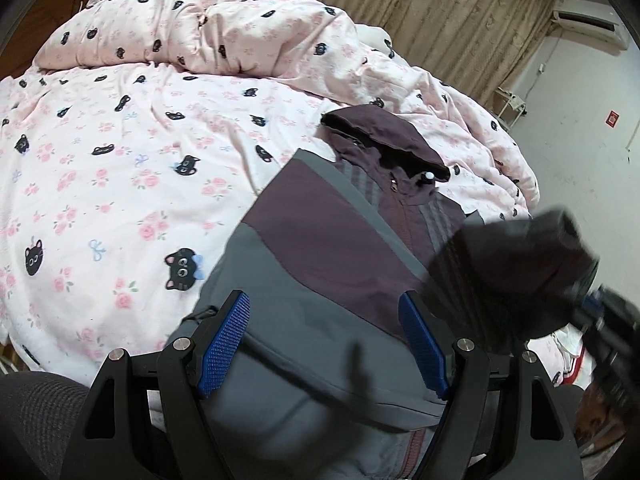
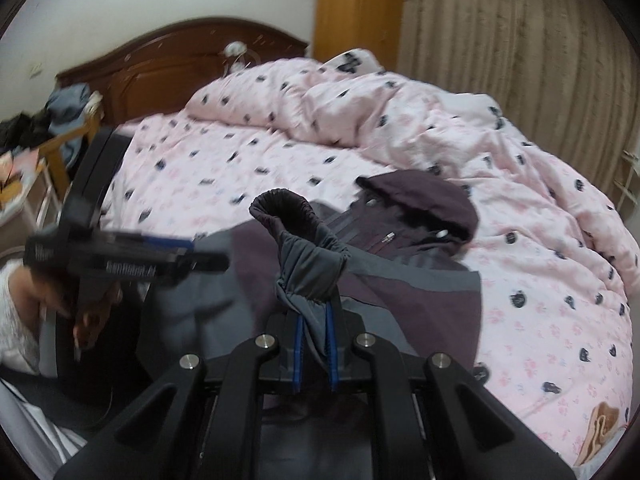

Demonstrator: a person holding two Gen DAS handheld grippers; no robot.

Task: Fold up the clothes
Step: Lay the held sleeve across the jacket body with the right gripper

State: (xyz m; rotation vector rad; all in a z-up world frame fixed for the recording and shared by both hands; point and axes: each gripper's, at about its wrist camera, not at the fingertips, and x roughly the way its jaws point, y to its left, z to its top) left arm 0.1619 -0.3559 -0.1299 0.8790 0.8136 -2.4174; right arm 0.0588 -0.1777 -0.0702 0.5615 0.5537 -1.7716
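On the pink cat-print quilt (image 1: 120,184), a maroon-and-grey hooded jacket (image 1: 320,248) is lying. Its elastic grey cuff (image 2: 310,264) is being clamped by the right gripper (image 2: 314,350); the left gripper (image 1: 324,344) is being held apart, empty. A sleeve fold seems underway; laying it across the chest comes next.

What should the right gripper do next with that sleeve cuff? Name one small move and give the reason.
Probably carry the sleeve cuff across and lay it on the jacket chest. The right gripper is shut on the cuff's gathered fabric and holds it up above the jacket, which lies flat on the bedspread. The left gripper hovers open over the jacket, holding nothing.
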